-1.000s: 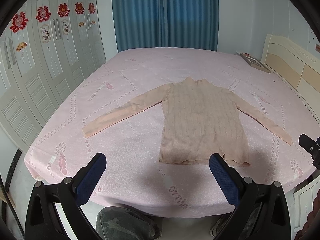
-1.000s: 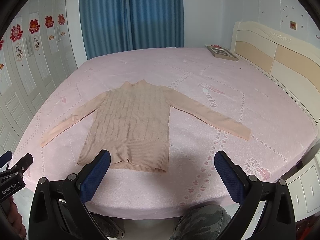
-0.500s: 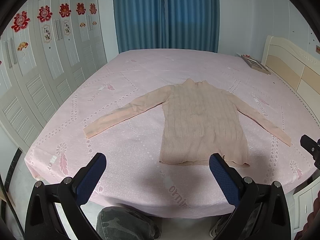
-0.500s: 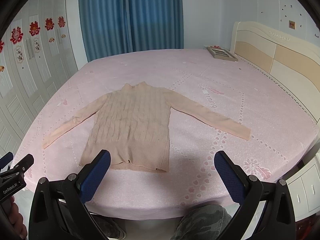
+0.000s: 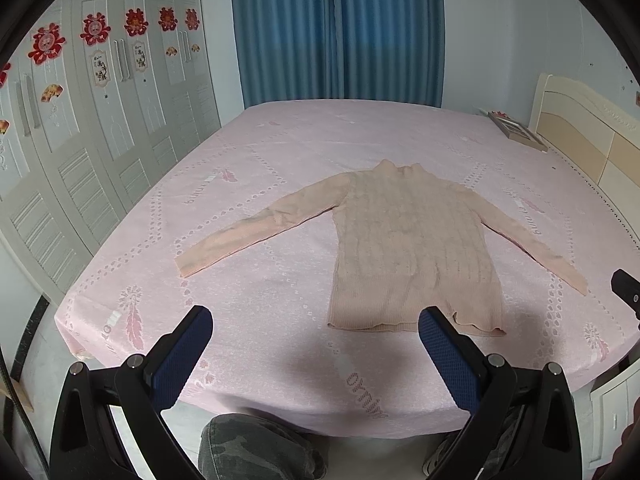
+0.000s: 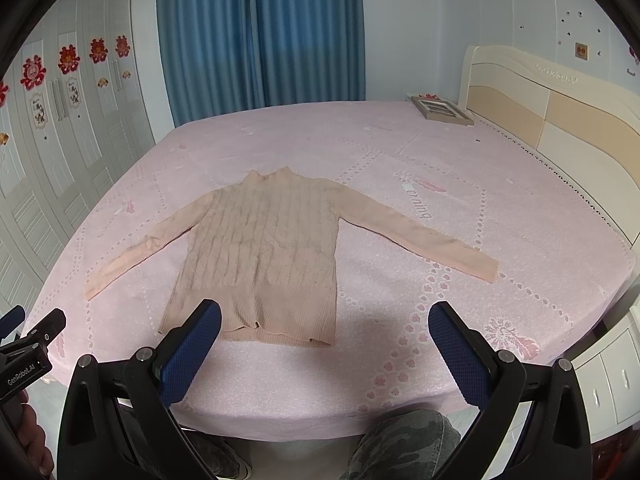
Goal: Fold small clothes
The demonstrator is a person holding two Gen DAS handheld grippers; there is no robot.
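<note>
my left gripper point(image 5: 316, 332) and right gripper point(image 6: 325, 326) both hang spread and empty just short of the hem of the pink sweater point(image 6: 260, 256) lying flat on the bed point(image 6: 520, 200), so pinching its thin knit may snag the sheet beneath.

Bed point(image 5: 280, 300): big, with a pink cover, straight ahead of the claws.
Headboard point(image 6: 560, 120): cream and tan, off to the right.
Curtains point(image 5: 340, 32): blue, closed, far ahead behind the bed.
Wardrobe point(image 5: 80, 140): white doors on the left, with red paper cutouts point(image 5: 94, 32) on them.
Picture frame point(image 6: 440, 110): lying far ahead by the headboard.
Walls: pale white.
</note>
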